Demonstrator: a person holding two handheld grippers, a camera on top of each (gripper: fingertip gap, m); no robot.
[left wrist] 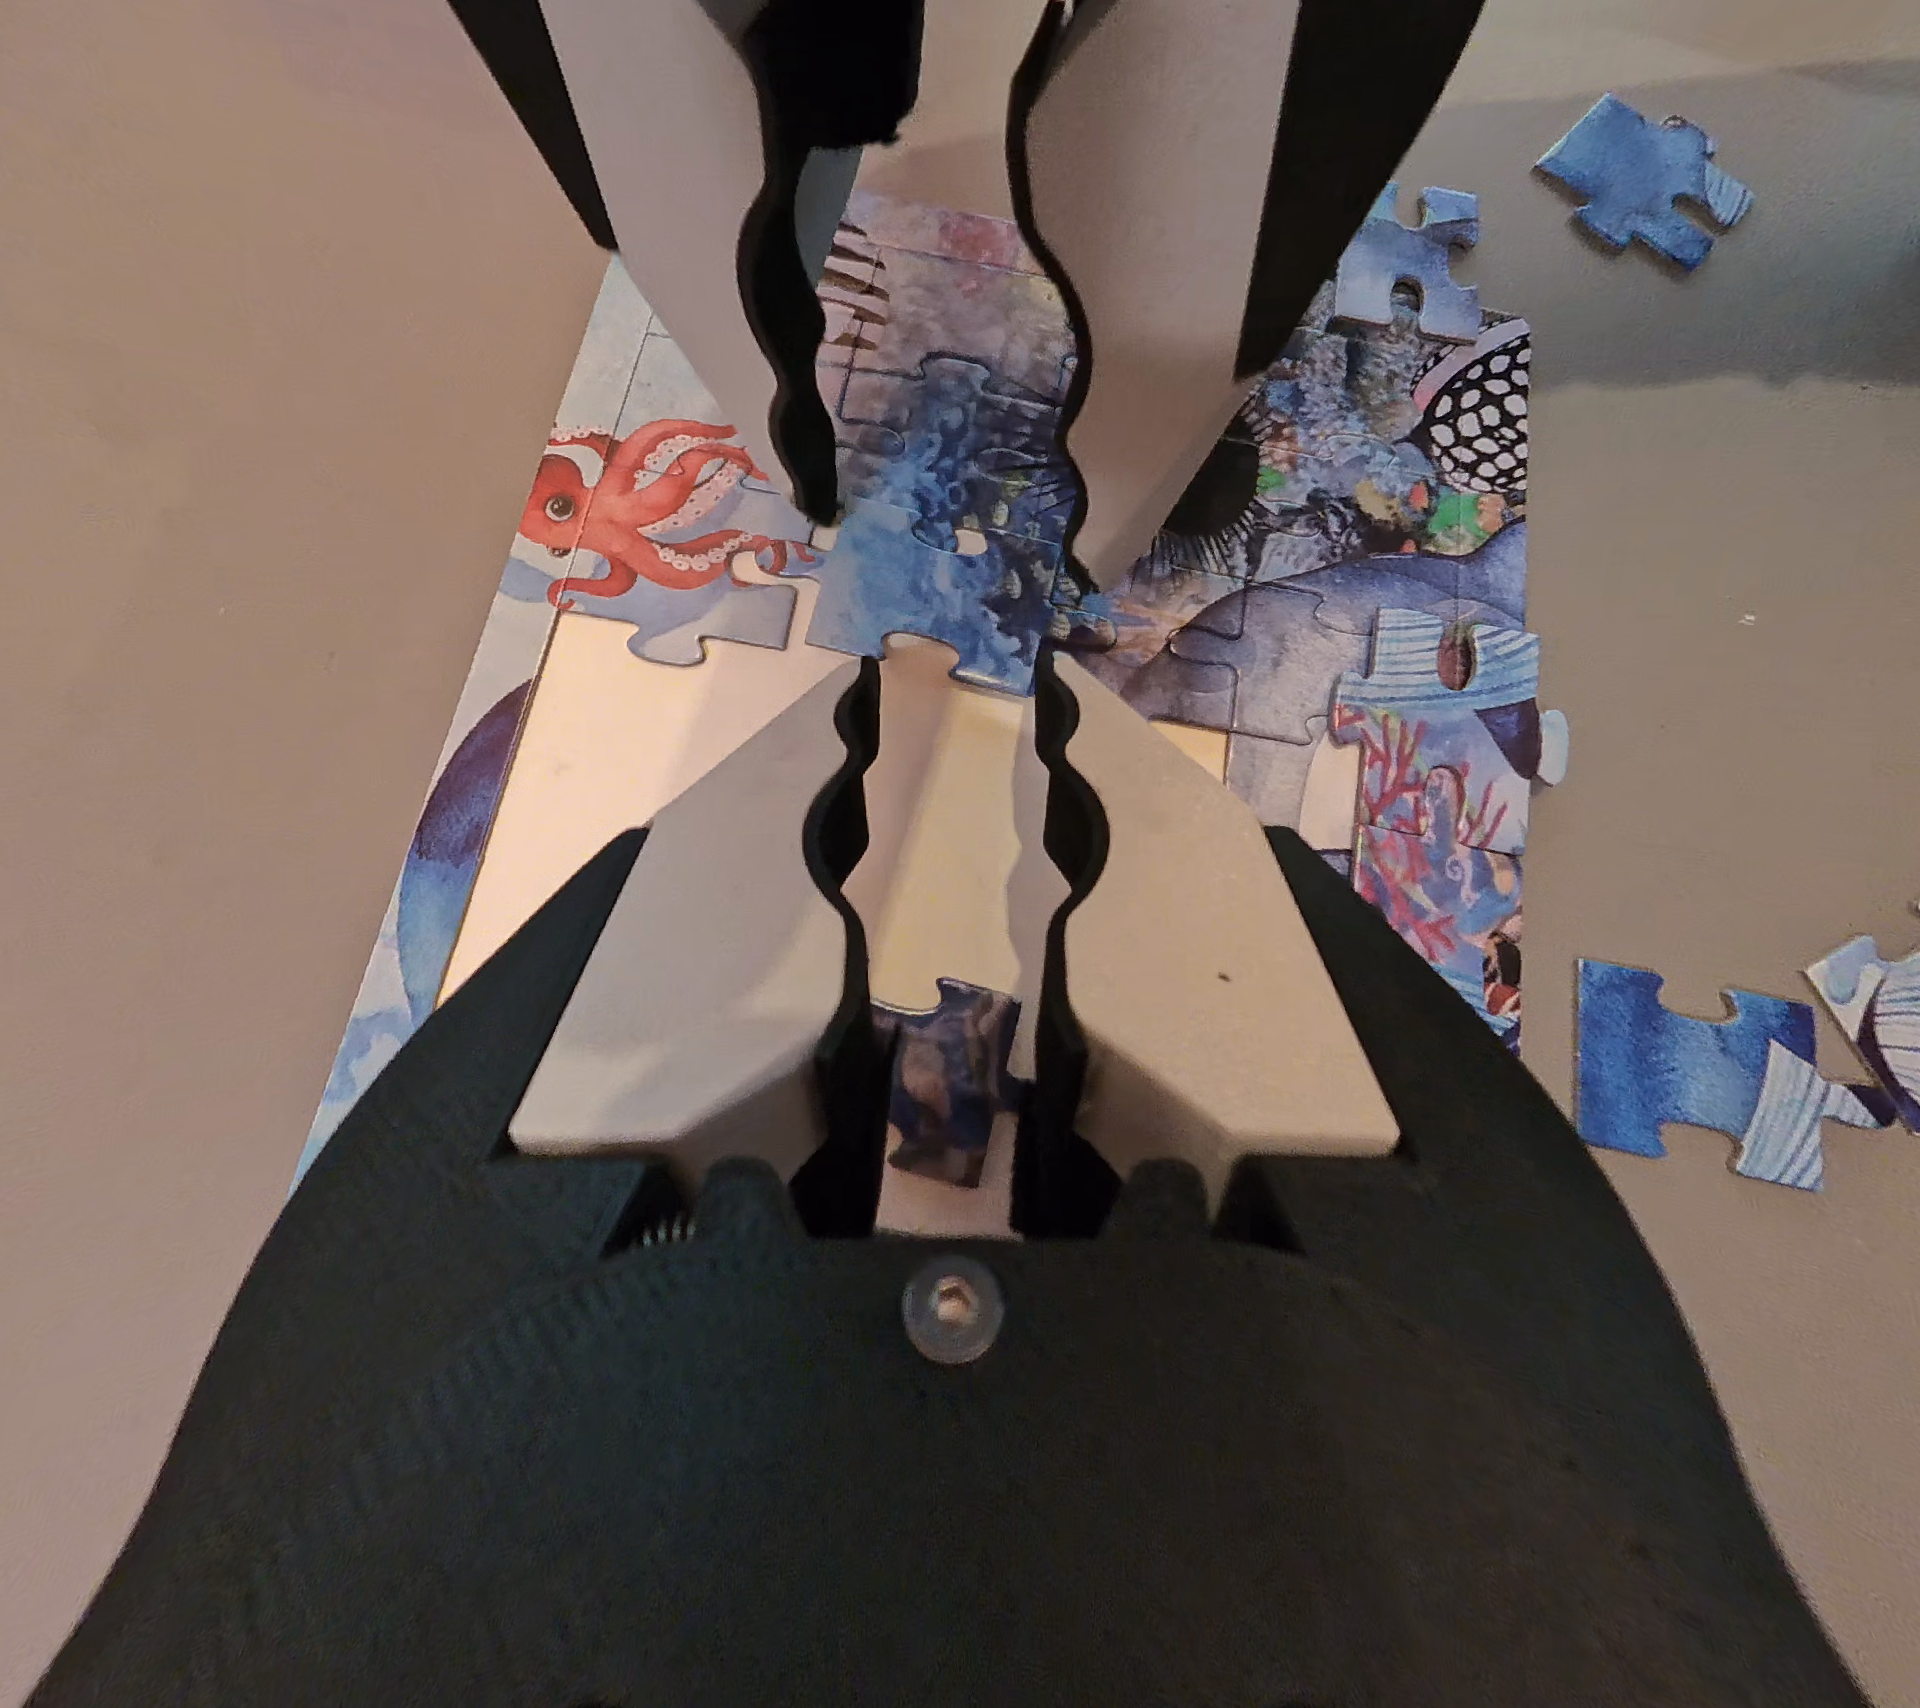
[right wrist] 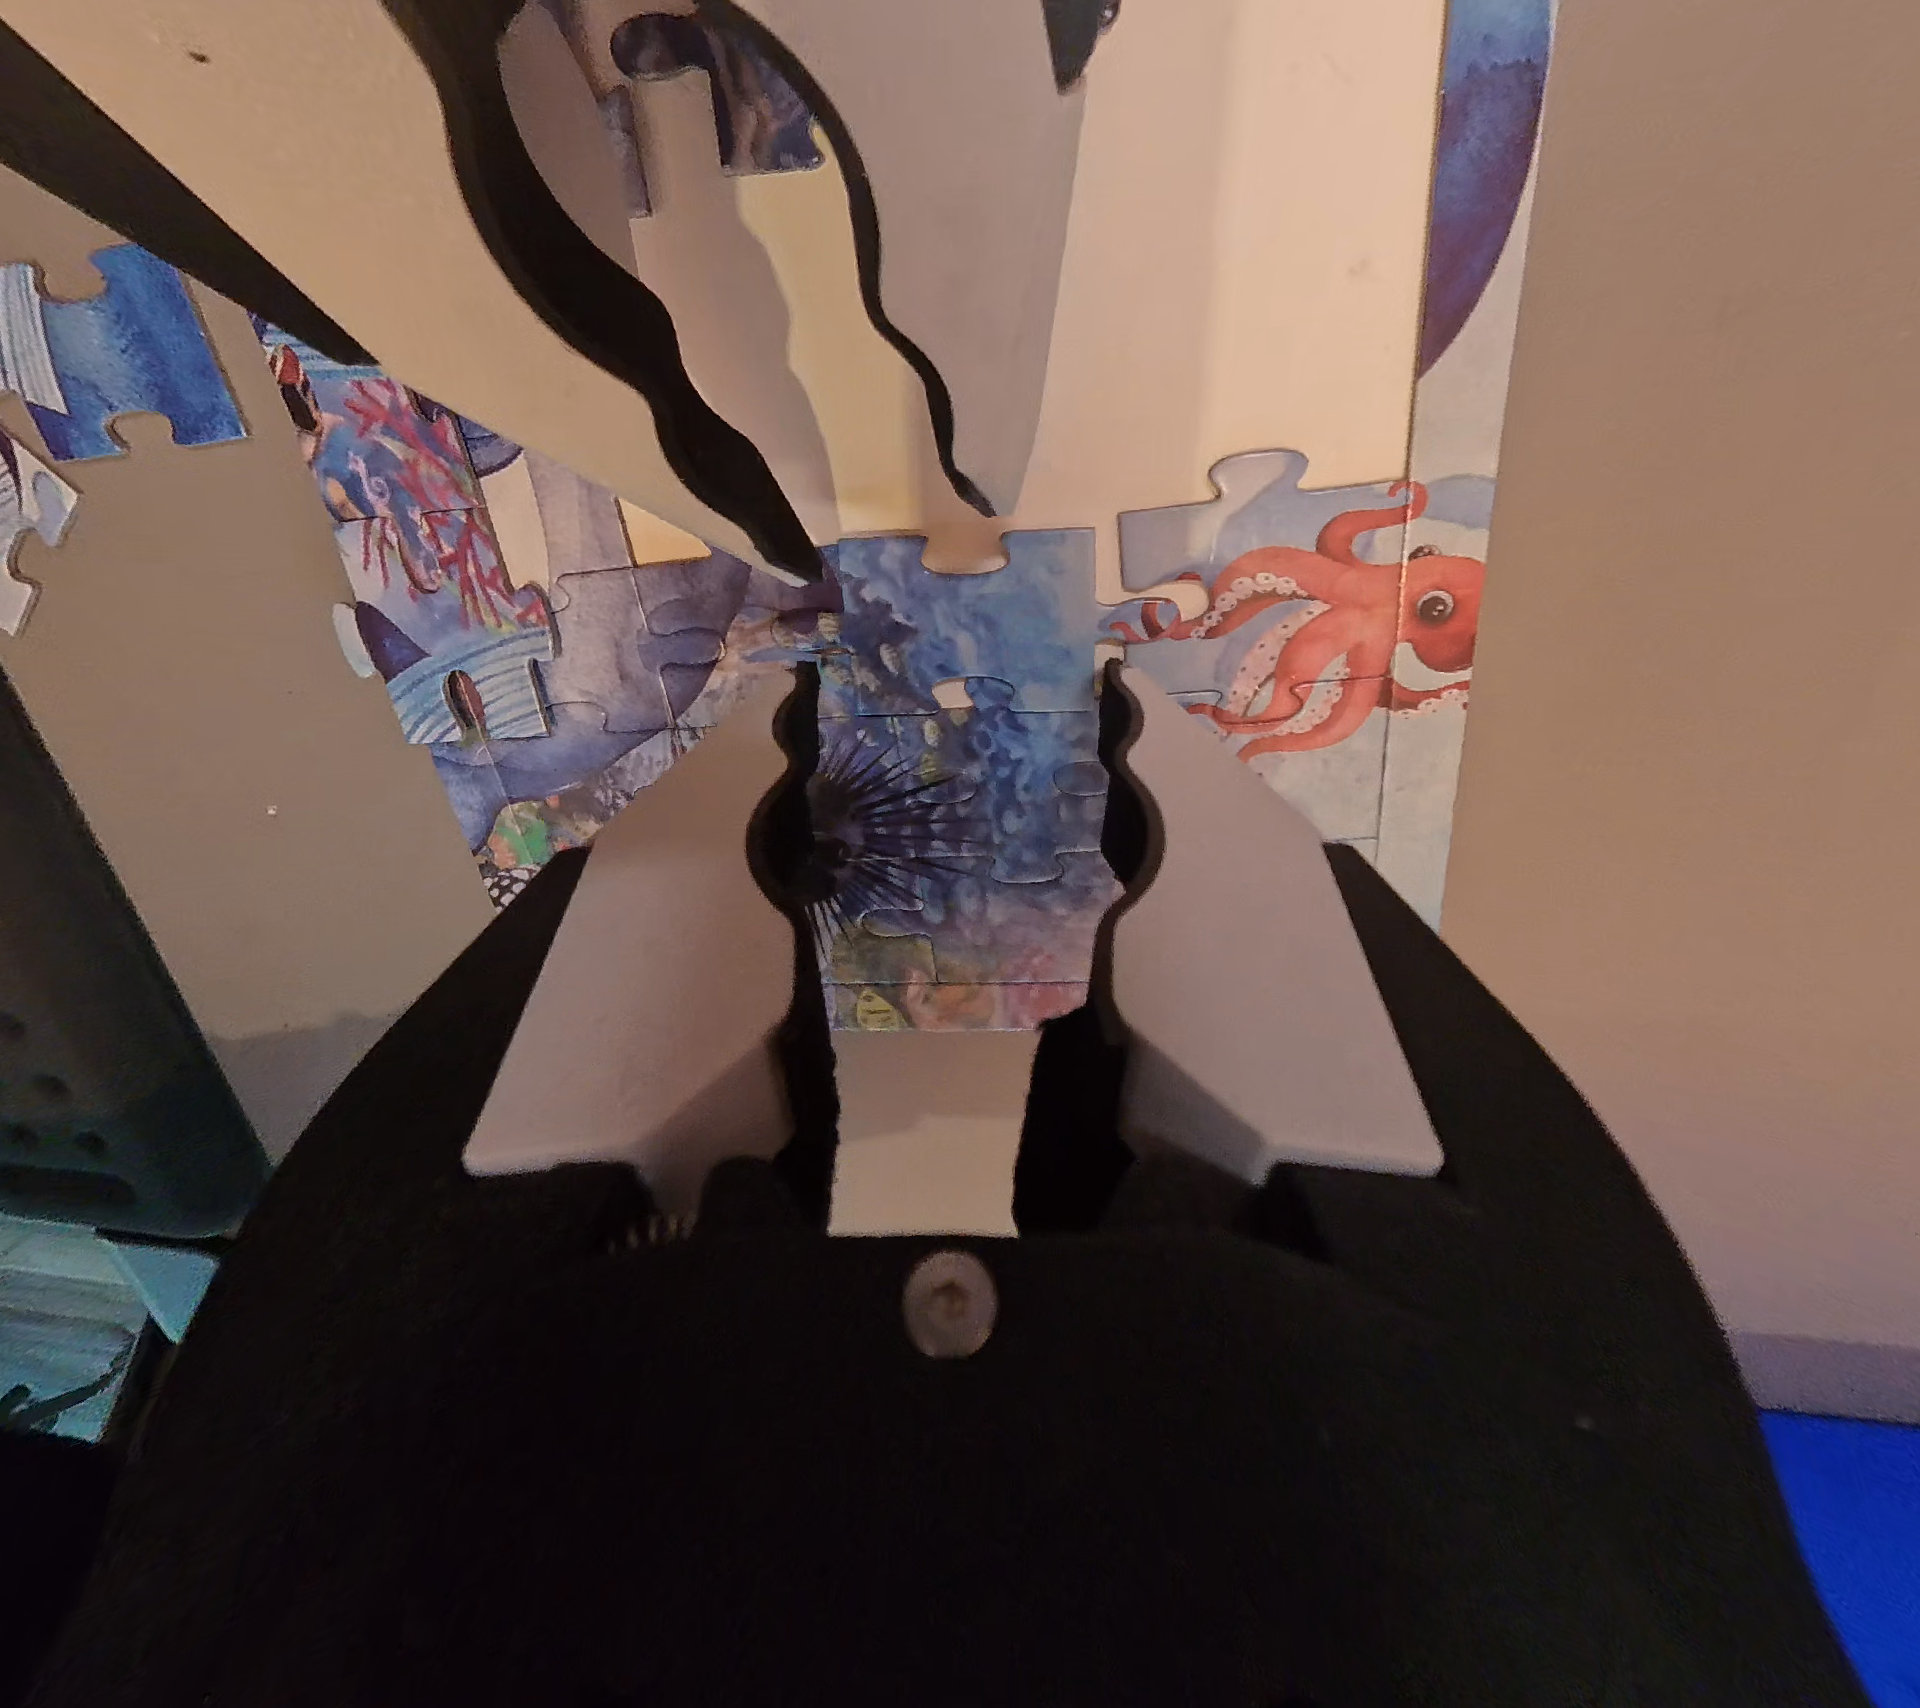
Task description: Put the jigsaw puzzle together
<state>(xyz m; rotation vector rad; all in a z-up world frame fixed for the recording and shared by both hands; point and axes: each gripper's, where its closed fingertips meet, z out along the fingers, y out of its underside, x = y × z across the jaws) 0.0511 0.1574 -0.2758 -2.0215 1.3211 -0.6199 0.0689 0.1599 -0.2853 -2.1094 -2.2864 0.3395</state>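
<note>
While the left claw is hanging with its fingers slightly parted and empty over the bare gap at the puzzle's near edge, a loose blue piece is lying behind its tips, nearer the wrist. The right claw, likewise slightly parted and empty, is facing it from the far side, tips meeting over the newest blue piece, right of the octopus in the left view.

A beige table fills most of both views. Beyond its edge lie a blue floor patch and teal perforated containers.
</note>
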